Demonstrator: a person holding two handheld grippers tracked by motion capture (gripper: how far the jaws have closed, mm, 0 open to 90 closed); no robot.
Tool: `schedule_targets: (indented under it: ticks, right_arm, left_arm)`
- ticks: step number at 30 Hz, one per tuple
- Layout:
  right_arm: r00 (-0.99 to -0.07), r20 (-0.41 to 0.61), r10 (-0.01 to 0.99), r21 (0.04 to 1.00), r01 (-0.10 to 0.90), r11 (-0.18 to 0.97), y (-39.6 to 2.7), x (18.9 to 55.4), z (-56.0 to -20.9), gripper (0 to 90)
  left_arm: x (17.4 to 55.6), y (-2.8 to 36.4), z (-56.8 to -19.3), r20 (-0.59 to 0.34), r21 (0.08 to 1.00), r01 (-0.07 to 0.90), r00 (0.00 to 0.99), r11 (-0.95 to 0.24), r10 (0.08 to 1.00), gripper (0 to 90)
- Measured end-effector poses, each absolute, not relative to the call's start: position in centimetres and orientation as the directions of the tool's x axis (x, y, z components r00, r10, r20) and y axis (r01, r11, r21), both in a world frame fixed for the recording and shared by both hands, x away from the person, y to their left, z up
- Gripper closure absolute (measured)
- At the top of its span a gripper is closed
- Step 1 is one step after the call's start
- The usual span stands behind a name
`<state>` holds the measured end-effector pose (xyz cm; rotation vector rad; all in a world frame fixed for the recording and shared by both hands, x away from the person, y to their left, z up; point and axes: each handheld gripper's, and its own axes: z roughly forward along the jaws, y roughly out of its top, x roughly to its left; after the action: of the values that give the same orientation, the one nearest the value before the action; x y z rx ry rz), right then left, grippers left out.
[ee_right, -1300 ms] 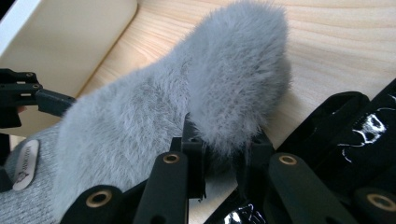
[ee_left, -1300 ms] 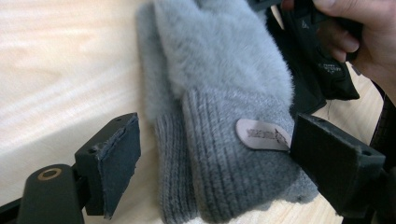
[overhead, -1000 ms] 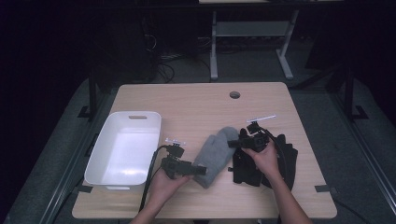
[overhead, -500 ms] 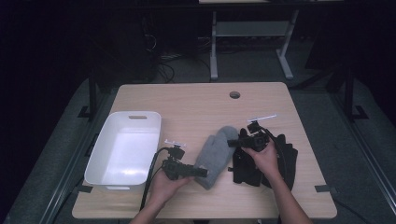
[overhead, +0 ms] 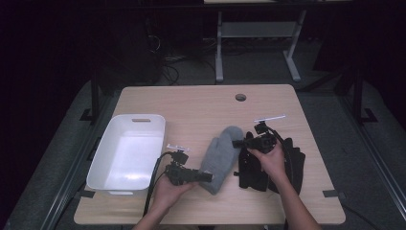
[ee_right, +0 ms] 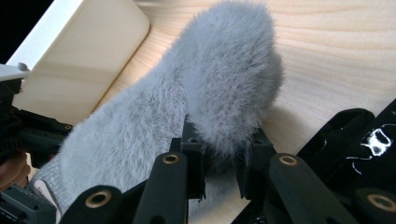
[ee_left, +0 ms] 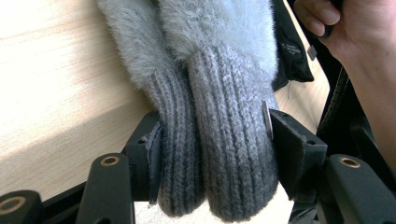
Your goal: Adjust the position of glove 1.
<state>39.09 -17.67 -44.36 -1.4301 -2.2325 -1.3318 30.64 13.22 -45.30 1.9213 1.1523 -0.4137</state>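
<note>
Gripped in the person's left hand, the left gripper (overhead: 207,177) has just been closing its jaws on the knitted cuff of the grey mitten (overhead: 221,157), which lies on the wooden table (overhead: 201,105) just right of the white tray (overhead: 106,163), while the right gripper (overhead: 237,143) meets the mitten's fluffy upper end, so the pair appear to take it at both ends for a level lift. From the high view the tray stands open and bare just left of the mitten, a short, unobstructed way across, and a heap of black gloves (overhead: 294,165) lies just right of the mitten under the right hand; the table's far half beyond the mitten is bare, its near edge close behind both forearms. In the left gripper view the ribbed cuffs (ee_left: 219,154), apparently two mittens stacked, are clamped between the jaws, pads pressing the knit on both sides, with the black gloves (ee_left: 292,60) touching the mitten's far side. In the right gripper view the jaws are pinched on a tuft of the fur (ee_right: 233,84) at the mitten's rounded tip, the tray's rim (ee_right: 56,28) beyond the mitten and the left gripper (ee_right: 28,135) at its cuff end.
</note>
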Motion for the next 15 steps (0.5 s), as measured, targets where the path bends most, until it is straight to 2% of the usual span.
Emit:
schedule_targets:
  ticks: [15]
  right_arm:
    - [-0.519,0.564,0.643,0.591,0.797,0.124,-17.6,38.8,-43.0,75.3]
  left_arm:
    - [30.2,13.4,-44.6,-0.64,0.518,0.825,0.549,-0.226,0.538,43.0]
